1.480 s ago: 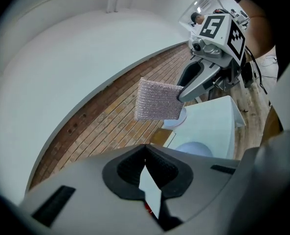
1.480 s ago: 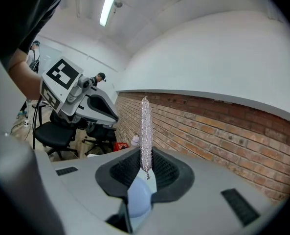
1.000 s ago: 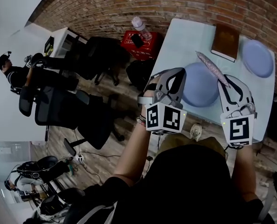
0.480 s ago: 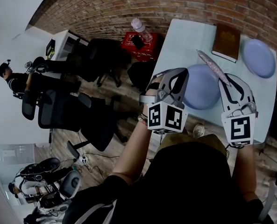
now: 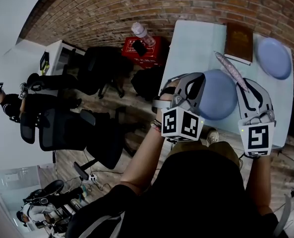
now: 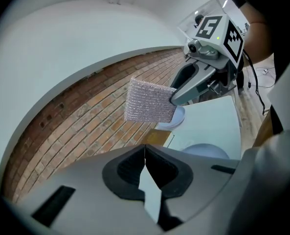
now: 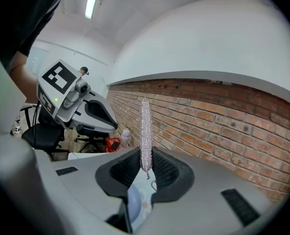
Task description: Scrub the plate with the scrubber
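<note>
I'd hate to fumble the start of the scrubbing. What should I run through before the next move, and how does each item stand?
1. Scrubber pinched in right gripper: ok.
2. Left gripper free: ok, jaws shut on nothing.
3. Near plate steadied: not ok, neither gripper holds it.
4. Scrubber against that plate: not ok, it is up in the air.
5. Book and far plate clear of the near plate: ok, apart.
6. Where the plate is dirty: cannot tell.
</note>
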